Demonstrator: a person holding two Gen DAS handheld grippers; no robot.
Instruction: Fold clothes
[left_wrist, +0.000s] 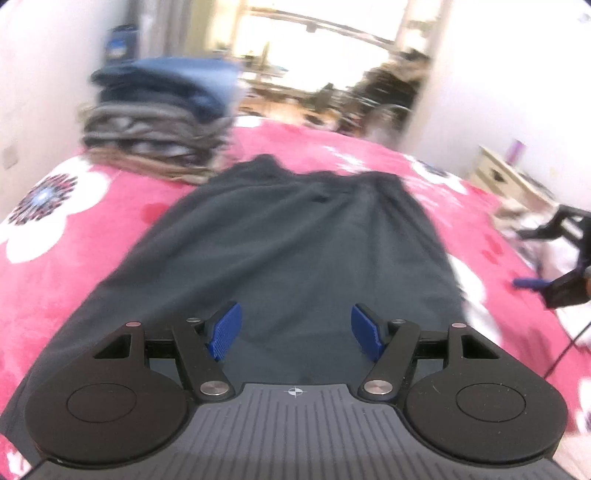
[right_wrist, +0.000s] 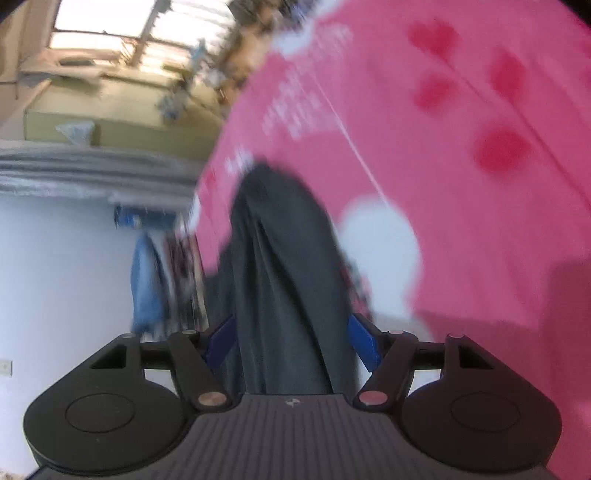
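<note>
left gripper (left_wrist: 296, 330) jaws spread wide, blue pads (left_wrist: 225, 329) well apart, nothing between them, hovering above the near part of a dark grey garment (left_wrist: 280, 236). right gripper (right_wrist: 291, 343) jaws likewise wide apart; a bunched fold of the same dark grey garment (right_wrist: 284, 266) running up between the blue pads (right_wrist: 364, 341), cloth close to both, but cannot tell whether either pad presses on it. no earlier picture to judge by.

in the left wrist view: garment spread mostly flat on a pink bedcover (left_wrist: 103, 206) with white flowers and red hearts, narrowing toward the far end. far left, touching the garment's far corner or just beside it, a tall stack of folded clothes (left_wrist: 159, 122), blue and navy on top, grey and brown below. at the far right edge, seen small and blurred, the right gripper (left_wrist: 554, 284) over the bedcover's right side. beyond it, a pale bedside cabinet (left_wrist: 509, 177) against the wall. bright window (left_wrist: 314, 48) at the far end.

right wrist view rolled sideways, heavily blurred: pink bedcover (right_wrist: 461, 166) filling the right.
</note>
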